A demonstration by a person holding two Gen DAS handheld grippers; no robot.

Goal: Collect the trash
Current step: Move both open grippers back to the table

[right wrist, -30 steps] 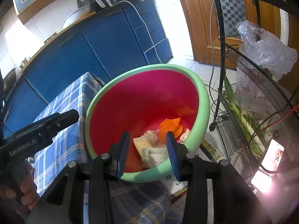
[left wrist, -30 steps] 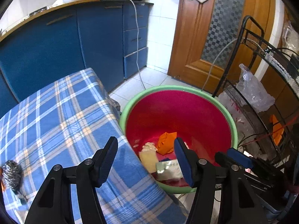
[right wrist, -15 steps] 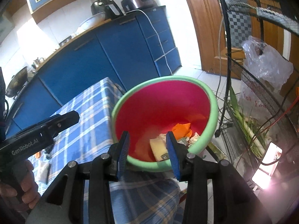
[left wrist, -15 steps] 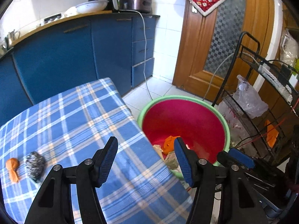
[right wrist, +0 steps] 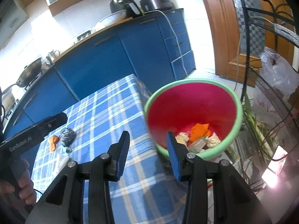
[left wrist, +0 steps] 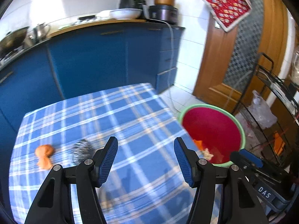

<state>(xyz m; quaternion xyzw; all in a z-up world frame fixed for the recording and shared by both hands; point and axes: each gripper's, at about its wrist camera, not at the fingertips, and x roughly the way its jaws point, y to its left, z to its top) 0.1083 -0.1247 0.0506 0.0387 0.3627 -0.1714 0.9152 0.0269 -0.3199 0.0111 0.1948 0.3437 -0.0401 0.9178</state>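
Observation:
A red bin with a green rim [left wrist: 213, 128] [right wrist: 192, 104] stands on the floor at the table's right edge and holds orange, white and beige trash [right wrist: 198, 136]. On the blue plaid tablecloth [left wrist: 119, 115] [right wrist: 104, 112] lie an orange scrap [left wrist: 44, 155] [right wrist: 52, 142] and a grey steel-wool ball [left wrist: 81, 150] [right wrist: 67, 134], side by side at the left. A pale scrap [right wrist: 61, 162] lies nearer in the right wrist view. My left gripper [left wrist: 145, 160] is open and empty above the table. My right gripper [right wrist: 147, 151] is open and empty at the table's right edge, beside the bin.
Blue kitchen cabinets [left wrist: 93, 61] with pots and appliances on the counter run behind the table. A black wire rack [left wrist: 276, 112] [right wrist: 265, 74] with plastic bags stands right of the bin. A wooden door [left wrist: 243, 56] is behind it.
Both grippers have pulled back and swung left, away from the bin and over the table. The orange scrap and steel-wool ball have come further into view. Both stay open.

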